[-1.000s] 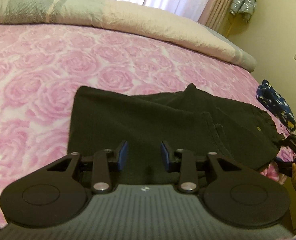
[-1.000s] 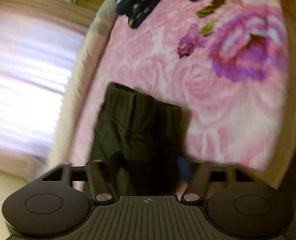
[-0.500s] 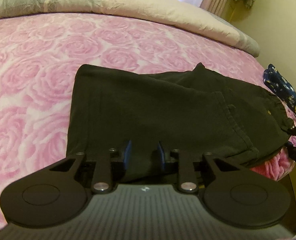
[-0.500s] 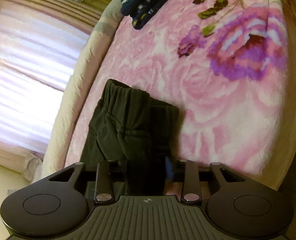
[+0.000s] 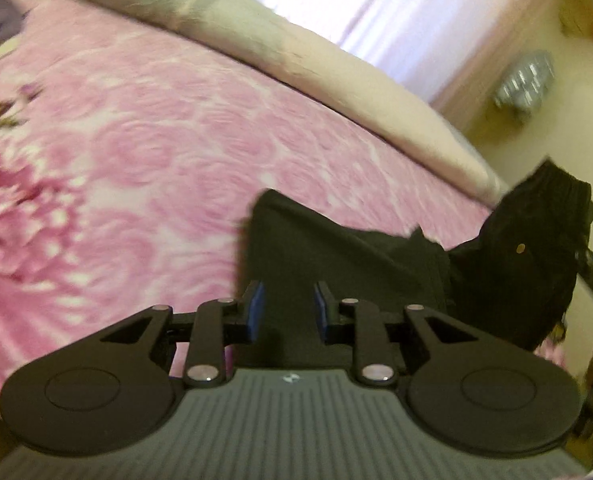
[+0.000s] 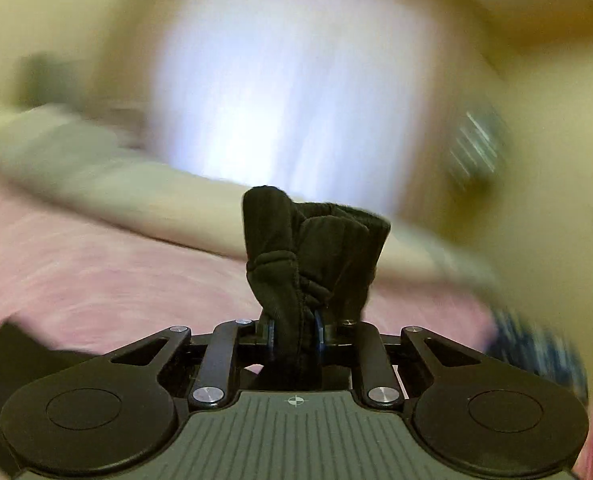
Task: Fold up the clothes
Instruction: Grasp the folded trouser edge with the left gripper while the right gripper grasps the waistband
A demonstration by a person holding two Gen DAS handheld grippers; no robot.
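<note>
A pair of black trousers (image 5: 336, 248) lies partly on the pink bed. My left gripper (image 5: 288, 308) is over the near edge, its blue pads (image 5: 256, 308) closing with the dark cloth filling the gap between them. The other end of the trousers (image 5: 536, 240), with a small brass stud, is lifted off the bed at the right. In the right wrist view my right gripper (image 6: 294, 332) is closing and pinches that bunched waistband end (image 6: 312, 248), which stands up above the fingers. Both views are blurred by motion.
A pink rose-print blanket (image 5: 156, 152) covers the bed. A beige rolled quilt (image 5: 296, 52) lines the far side below a bright curtained window (image 6: 288, 72). A silver jacket (image 5: 524, 80) hangs on the wall. A blue patterned garment (image 6: 536, 348) lies at the right.
The right gripper has rolled upright, closed on the waistband end and raised it off the bed. The left gripper's pads have narrowed on the near edge, and that hand has shifted and tilted.
</note>
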